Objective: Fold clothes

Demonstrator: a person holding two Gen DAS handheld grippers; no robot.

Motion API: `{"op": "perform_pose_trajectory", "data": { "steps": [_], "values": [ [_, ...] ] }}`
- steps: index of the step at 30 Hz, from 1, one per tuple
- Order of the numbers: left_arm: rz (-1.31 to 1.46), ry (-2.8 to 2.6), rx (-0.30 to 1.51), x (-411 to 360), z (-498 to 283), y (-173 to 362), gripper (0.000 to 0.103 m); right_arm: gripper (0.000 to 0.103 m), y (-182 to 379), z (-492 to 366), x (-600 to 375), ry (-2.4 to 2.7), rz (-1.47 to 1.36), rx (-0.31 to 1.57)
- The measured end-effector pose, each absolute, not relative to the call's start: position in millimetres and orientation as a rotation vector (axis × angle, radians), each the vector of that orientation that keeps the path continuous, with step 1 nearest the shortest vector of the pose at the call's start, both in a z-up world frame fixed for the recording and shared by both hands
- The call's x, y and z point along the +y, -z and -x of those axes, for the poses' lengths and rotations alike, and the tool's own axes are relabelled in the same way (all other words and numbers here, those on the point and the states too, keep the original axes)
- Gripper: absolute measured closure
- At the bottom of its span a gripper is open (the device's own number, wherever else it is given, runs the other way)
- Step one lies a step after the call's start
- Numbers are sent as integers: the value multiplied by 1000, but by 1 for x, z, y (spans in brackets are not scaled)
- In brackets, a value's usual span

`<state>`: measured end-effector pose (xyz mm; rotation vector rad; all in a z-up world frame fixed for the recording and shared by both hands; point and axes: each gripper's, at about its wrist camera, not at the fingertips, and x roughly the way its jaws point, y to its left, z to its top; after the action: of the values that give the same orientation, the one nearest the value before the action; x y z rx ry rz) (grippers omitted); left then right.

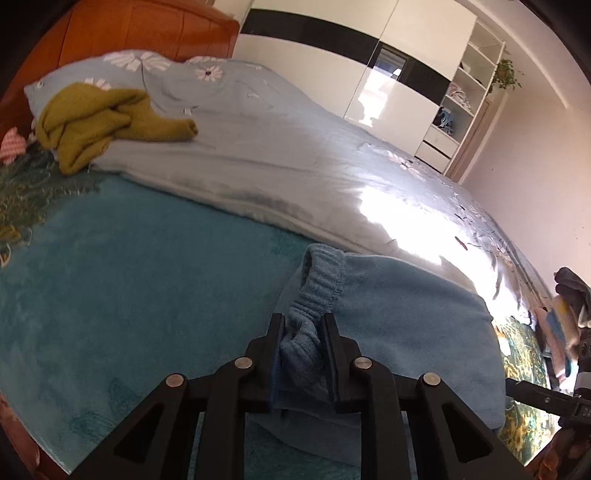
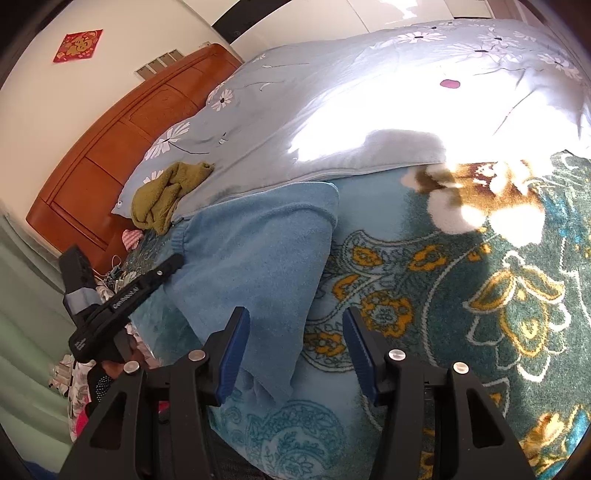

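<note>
A light blue fleece garment [image 1: 406, 314] with an elastic waistband lies flat on the teal patterned blanket [image 1: 129, 295]. My left gripper [image 1: 303, 332] is shut on the bunched waistband at the garment's near corner. In the right wrist view the same garment [image 2: 258, 251] spreads away from me, and the left gripper [image 2: 175, 260] shows at its left edge. My right gripper [image 2: 295, 339] stands open just above the garment's near right corner, with cloth lying below the gap and the pads clear of it. An olive green garment [image 1: 99, 122] lies crumpled on the quilt.
A pale blue floral quilt [image 1: 277, 147] is heaped along the far side of the bed against an orange wooden headboard [image 1: 129, 33]. White wardrobe [image 1: 332, 55] and open shelves [image 1: 465, 92] stand beyond. More clothes [image 1: 569, 306] pile at the right edge.
</note>
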<state>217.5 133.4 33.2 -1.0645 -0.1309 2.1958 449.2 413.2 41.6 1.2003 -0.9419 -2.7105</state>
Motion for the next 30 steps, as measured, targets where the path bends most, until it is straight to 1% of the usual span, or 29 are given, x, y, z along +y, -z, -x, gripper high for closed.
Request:
{"op": "perform_pose_trajectory", "data": {
  "steps": [3,7,9,11,13,16,19,20,22,24,27,30],
  "values": [
    [1101,-2145,-214,128,-213,-30,78,49,-51,-439,405,2716,-1159,-879],
    [1041,-2093,-326,107,-214,-50,74,49,-60,-426,389,2703,-1115,-785],
    [974,-2102,-414,90,-214,-65,68,49,-60,-423,377,2676,-1116,-707],
    [917,-2057,-432,88,-214,-80,57,49,-61,-421,367,2681,-1128,-610],
    [878,-2013,-329,108,-221,-93,52,49,-62,-418,362,2689,-1133,-551],
    [883,-2012,-102,153,-226,-95,51,49,-65,-413,365,2692,-1101,-570],
    [1018,-1985,38,186,-214,-69,51,49,-58,-406,370,2686,-1138,-628],
    [1070,-1974,50,190,-209,-58,51,49,-53,-404,371,2674,-1162,-651],
    [1149,-1961,16,190,-201,-39,51,49,-45,-400,372,2650,-1209,-696],
    [1167,-1942,-82,182,-200,-31,52,48,-35,-398,373,2623,-1238,-709],
    [1191,-1916,-142,175,-196,-41,51,49,-35,-396,373,2621,-1242,-703],
    [1093,-1896,-206,164,-204,-67,49,48,-56,-399,376,2668,-1145,-658]
  ]
}}
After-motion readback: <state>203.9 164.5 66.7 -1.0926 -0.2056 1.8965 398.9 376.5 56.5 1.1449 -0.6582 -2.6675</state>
